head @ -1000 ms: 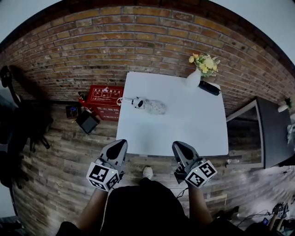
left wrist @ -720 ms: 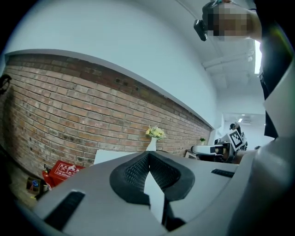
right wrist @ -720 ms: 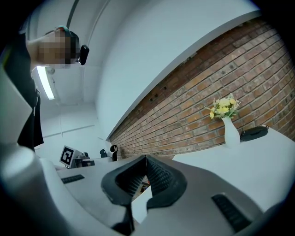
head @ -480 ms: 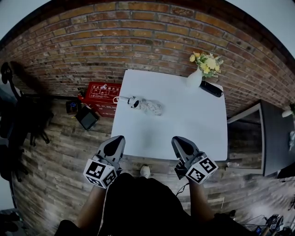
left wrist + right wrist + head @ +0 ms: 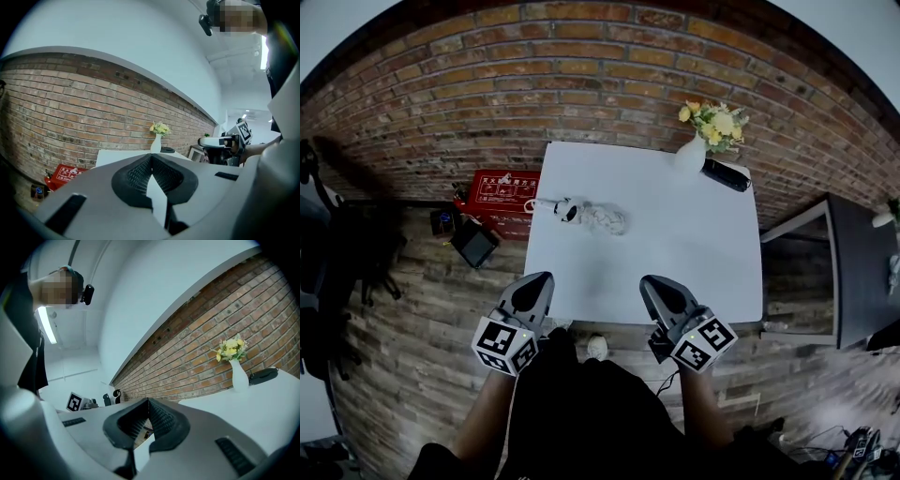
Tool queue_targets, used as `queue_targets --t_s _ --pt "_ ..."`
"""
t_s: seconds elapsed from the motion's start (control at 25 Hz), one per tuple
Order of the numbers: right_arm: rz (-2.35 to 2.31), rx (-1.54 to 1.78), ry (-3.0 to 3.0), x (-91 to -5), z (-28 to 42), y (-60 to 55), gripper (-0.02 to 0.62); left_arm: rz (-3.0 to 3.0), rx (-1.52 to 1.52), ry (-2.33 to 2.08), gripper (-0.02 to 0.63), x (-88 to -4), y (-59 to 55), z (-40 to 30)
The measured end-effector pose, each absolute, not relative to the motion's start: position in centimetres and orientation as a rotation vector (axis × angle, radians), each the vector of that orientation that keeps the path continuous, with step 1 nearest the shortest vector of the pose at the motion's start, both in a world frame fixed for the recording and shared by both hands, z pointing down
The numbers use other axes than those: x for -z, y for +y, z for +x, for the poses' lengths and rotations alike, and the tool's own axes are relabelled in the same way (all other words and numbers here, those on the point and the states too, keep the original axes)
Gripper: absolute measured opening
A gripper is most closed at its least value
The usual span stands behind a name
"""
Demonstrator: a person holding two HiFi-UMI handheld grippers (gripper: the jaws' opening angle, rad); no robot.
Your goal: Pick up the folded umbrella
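Observation:
The folded black umbrella [image 5: 727,175] lies at the far right corner of the white table [image 5: 694,272], beside a white vase of yellow flowers [image 5: 692,156]. In the right gripper view the umbrella [image 5: 263,375] shows just right of the vase [image 5: 239,376]. The left gripper view shows only a dark sliver of the umbrella [image 5: 167,150] behind the vase [image 5: 156,143]. My left gripper [image 5: 534,281] and right gripper [image 5: 654,284] hover over the table's near edge, far from the umbrella. Both are shut, with nothing between the jaws.
A white crumpled bundle with a small round black-and-white object [image 5: 586,215] lies on the table's left half. On the floor at the left stand a red box [image 5: 502,192] and a black box [image 5: 474,242]. A dark cabinet [image 5: 858,267] stands to the right, and a brick wall runs behind.
Both grippers have edged forward over the table's near edge. Their jaws stayed shut. Nothing on the table has moved.

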State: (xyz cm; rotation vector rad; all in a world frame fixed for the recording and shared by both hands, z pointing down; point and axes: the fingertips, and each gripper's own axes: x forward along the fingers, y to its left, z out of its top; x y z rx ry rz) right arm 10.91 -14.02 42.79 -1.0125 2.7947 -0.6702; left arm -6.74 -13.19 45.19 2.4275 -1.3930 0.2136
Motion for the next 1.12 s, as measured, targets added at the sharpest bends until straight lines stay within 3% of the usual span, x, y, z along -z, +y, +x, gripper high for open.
queue_targets --t_s 1.12 --pt "-1.425 0.792 2.793 -50.3 3.8 -19.9 0.021 2.859 -0.887 -0.759 0.017 -56.0 -28.7 -3.4"
